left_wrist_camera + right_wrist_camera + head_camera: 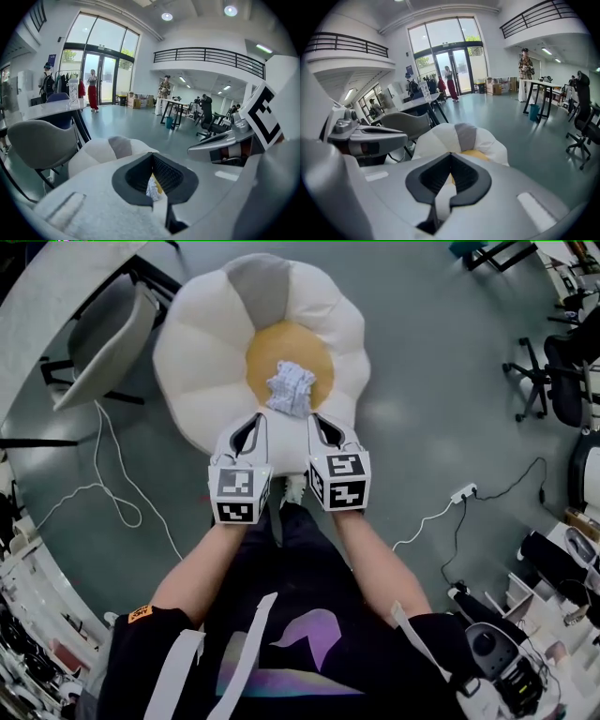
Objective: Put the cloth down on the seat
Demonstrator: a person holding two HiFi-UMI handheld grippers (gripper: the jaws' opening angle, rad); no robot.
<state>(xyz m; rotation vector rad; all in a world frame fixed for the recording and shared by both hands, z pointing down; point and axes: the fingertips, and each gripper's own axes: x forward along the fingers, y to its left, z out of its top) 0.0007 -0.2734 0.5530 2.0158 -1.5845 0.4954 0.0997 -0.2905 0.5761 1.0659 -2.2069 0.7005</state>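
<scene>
The crumpled cloth [291,390] is seen lying on the yellow centre of the flower-shaped seat [197,343]. The left gripper [257,420] and right gripper [320,420] are clenched empty just near of it. The task is judged done.

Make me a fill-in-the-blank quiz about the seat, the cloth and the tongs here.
1. The seat has a ___ middle.
2. One petal is ___; the others are white.
3. Both the left tongs and the right tongs are ___ on the cloth.
Missing words: yellow; grey; shut.
</scene>
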